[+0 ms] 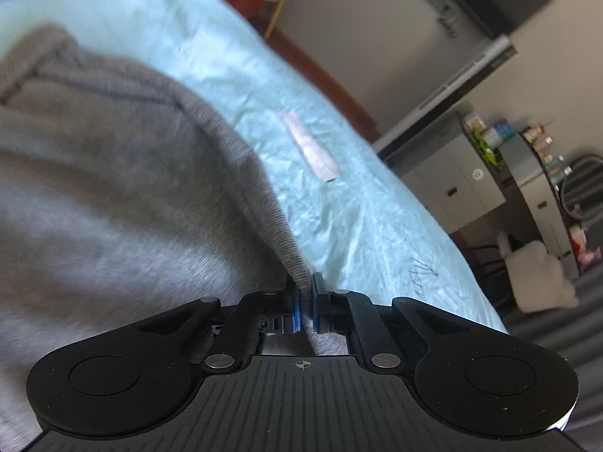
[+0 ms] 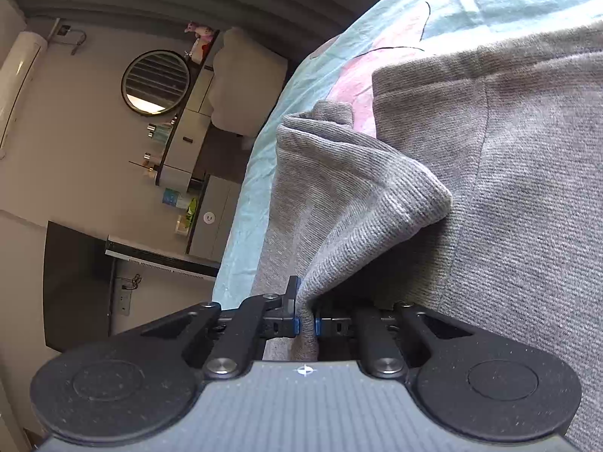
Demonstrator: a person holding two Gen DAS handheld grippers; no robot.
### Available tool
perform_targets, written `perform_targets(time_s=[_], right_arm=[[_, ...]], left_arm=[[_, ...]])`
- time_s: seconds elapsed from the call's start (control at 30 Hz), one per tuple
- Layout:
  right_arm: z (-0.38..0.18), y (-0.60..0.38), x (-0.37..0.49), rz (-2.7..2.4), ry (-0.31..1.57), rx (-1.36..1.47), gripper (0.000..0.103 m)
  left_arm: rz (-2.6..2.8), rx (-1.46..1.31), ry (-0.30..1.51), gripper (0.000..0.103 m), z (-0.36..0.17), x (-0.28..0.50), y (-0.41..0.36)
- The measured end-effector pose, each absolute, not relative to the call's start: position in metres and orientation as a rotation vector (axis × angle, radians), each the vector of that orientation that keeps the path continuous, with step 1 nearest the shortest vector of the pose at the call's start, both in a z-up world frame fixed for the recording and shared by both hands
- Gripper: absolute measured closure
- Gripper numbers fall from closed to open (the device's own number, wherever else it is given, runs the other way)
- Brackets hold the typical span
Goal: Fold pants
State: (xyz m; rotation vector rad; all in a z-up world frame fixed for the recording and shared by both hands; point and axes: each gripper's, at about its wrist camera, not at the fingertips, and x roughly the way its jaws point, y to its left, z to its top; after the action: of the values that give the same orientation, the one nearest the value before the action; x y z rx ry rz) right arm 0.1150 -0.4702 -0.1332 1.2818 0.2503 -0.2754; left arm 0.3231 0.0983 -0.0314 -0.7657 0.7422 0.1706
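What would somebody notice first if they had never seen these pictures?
Probably the big grey pants, filling the left of the left wrist view and lying on a light blue sheet. Next, the left gripper and the right gripper, at the bottom middle of their views, each pinching a grey fold.

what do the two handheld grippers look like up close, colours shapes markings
Both match. The left gripper and right gripper are matte black, each with a ribbed flat base plate, two big rounded lobes with a circular recess, angled link arms on silver pivot screws, and blue pads on the fingers. A small white crosshair mark sits at the plate's centre. No cables, hands or sleeves show.
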Motion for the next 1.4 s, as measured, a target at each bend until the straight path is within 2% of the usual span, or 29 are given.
perform_targets(time_s=[0.33,0.43,0.57,0.73,0.8,0.83,0.87,0.9,0.93,0.97,1.0,1.1,1.2,1.23,1.3,1.33,1.37,1.4], right_arm=[[-0.066,-0.470,0.061,-0.293,0.101,1.121,0.098],[-0.044,-0.474,0.030,-0.308,0.069,1.082,0.098],[-0.030,-0.477,-0.017,-0.358,0.126,0.969,0.098],[-0.053,-0.487,-0.042,-0.474,0.270,0.951,0.098],[-0.068,-0.488,-0.041,-0.528,0.344,0.968,0.097],[-0.076,-0.488,-0.040,-0.535,0.381,0.978,0.096],[-0.081,-0.487,-0.038,-0.536,0.409,0.989,0.094],[-0.085,-0.485,-0.036,-0.541,0.431,0.995,0.093],[-0.087,-0.484,-0.034,-0.534,0.446,0.991,0.093],[-0.089,-0.482,-0.031,-0.521,0.463,0.980,0.091],[-0.090,-0.480,-0.029,-0.517,0.485,0.974,0.085],[-0.095,-0.476,-0.024,-0.480,0.525,0.980,0.075],[-0.094,-0.474,-0.016,-0.464,0.546,0.979,0.075],[-0.092,-0.474,-0.014,-0.467,0.549,0.970,0.075],[-0.089,-0.473,-0.012,-0.466,0.548,0.956,0.076],[-0.087,-0.473,-0.011,-0.464,0.545,0.945,0.079],[-0.084,-0.472,-0.011,-0.464,0.541,0.932,0.088],[-0.080,-0.472,-0.013,-0.462,0.536,0.917,0.095]], left_arm=[[0.079,-0.713,0.589,0.096,0.035,0.187,0.092],[0.074,-0.691,0.585,0.096,0.033,0.131,0.089],[0.091,-0.709,0.638,0.096,0.014,0.069,0.089],[0.128,-0.718,0.741,0.092,-0.010,0.040,0.095],[0.190,-0.729,0.746,0.083,-0.011,0.041,0.105],[0.219,-0.719,0.733,0.070,-0.008,0.042,0.111],[0.241,-0.692,0.719,0.050,-0.003,0.046,0.117],[0.264,-0.660,0.699,0.041,0.002,0.050,0.121],[0.286,-0.626,0.678,0.020,0.007,0.055,0.125],[0.302,-0.585,0.662,0.006,0.011,0.061,0.128],[0.334,-0.544,0.654,0.007,0.013,0.069,0.131],[0.357,-0.488,0.678,0.008,0.013,0.097,0.140],[0.367,-0.493,0.681,0.009,0.010,0.117,0.148],[0.378,-0.480,0.703,0.012,0.007,0.123,0.150],[0.398,-0.479,0.760,0.027,0.000,0.136,0.155],[0.394,-0.500,0.794,0.054,-0.004,0.140,0.159],[0.377,-0.534,0.815,0.078,-0.008,0.140,0.163],[0.373,-0.557,0.818,0.083,-0.009,0.137,0.167]])
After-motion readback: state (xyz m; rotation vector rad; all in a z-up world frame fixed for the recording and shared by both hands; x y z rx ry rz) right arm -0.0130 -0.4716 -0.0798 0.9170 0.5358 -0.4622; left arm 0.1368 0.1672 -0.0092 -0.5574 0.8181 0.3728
